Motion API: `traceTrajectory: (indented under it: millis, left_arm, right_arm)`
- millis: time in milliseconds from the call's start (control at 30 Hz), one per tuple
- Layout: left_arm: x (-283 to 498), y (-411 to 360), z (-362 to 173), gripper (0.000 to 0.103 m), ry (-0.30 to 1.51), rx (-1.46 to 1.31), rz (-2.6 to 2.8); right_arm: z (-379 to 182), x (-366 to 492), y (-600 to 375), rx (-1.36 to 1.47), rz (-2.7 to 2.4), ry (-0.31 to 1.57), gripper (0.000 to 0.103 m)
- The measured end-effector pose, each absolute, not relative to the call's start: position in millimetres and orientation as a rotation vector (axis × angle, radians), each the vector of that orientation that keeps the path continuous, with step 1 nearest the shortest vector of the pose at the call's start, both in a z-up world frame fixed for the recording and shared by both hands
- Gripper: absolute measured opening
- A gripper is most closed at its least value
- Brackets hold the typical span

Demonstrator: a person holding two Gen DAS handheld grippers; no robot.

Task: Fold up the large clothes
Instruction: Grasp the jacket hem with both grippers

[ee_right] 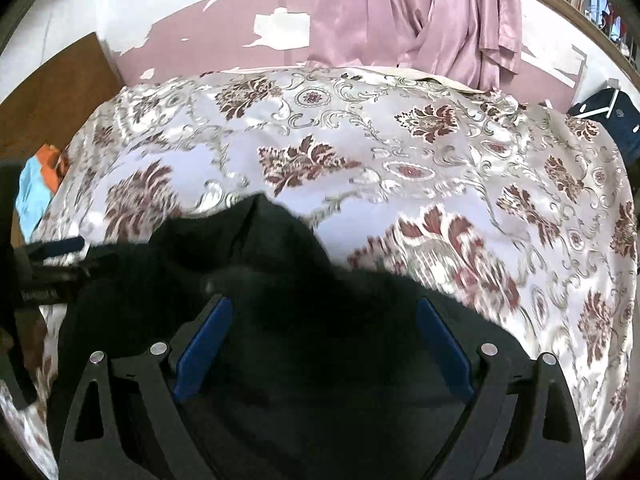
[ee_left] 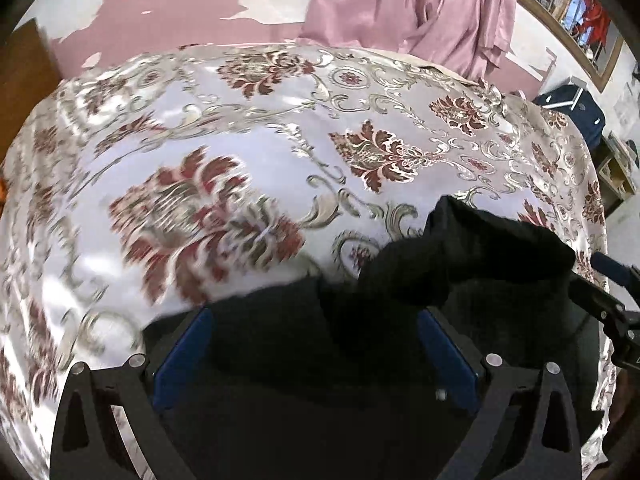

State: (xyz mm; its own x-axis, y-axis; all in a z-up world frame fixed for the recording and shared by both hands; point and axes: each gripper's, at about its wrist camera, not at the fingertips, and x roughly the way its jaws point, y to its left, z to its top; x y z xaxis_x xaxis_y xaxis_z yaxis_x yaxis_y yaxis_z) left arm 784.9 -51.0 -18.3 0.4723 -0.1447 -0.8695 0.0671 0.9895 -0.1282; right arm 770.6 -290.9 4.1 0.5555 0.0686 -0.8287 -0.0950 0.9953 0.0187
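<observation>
A black garment (ee_left: 460, 248) lies bunched on a shiny floral bedspread (ee_left: 260, 132). My left gripper (ee_left: 316, 336) hangs over its near part, blue pads wide apart and open, the dark cloth lying under and between them without being pinched. At the right edge of this view one of the right gripper's fingers (ee_left: 614, 270) shows. In the right wrist view the same black garment (ee_right: 248, 248) rises to a peak ahead of my right gripper (ee_right: 324, 336), which is also open over the cloth. One of the left gripper's fingers (ee_right: 64, 246) shows at the left edge.
The bedspread (ee_right: 400, 140) covers the whole bed. Behind it hangs a pink curtain (ee_right: 420, 12) against a peeling pink wall. A wooden board (ee_right: 52, 88) stands at the left with orange and light blue cloth (ee_right: 36, 188) below it. A dark blue bag (ee_right: 608, 112) sits at the right.
</observation>
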Motion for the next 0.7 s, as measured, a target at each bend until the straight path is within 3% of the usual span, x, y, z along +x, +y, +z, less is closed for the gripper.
traceTrajectory:
  millis: [100, 233, 333, 367, 400, 433, 600, 700]
  left_arm:
    - [801, -63, -29, 0.096, 1.086, -0.071, -0.161]
    - [820, -70, -38, 0.08, 1.099, -0.081, -0.164]
    - [831, -71, -43, 0.061, 1.123, -0.131, -0.187]
    - [834, -72, -46, 0.045, 1.136, -0.146, -0.206]
    - [835, -74, -49, 0.018, 1.154, -0.155, -0.229]
    - [834, -75, -50, 0.009, 1.162, -0.155, -0.241]
    - [820, -61, -37, 0.006, 1.109, -0.165, -0.202]
    - [807, -43, -32, 0.006, 1.106, -0.224, -0.229]
  right_arm:
    - [-4, 793, -280, -0.034, 0.108, 0.992, 0.088]
    - [-16, 809, -267, -0.069, 0.124, 1.029, 0.066]
    - [-25, 816, -261, -0.112, 0.116, 1.06, 0.049]
    - [-27, 816, -260, -0.125, 0.112, 1.069, 0.042]
    - [-29, 817, -261, -0.135, 0.106, 1.078, 0.037]
    - [-29, 816, -263, -0.135, 0.102, 1.079, 0.024]
    - [-15, 796, -284, -0.104, 0.133, 1.013, 0.013]
    - [-9, 778, -299, -0.111, 0.169, 0.974, 0.011]
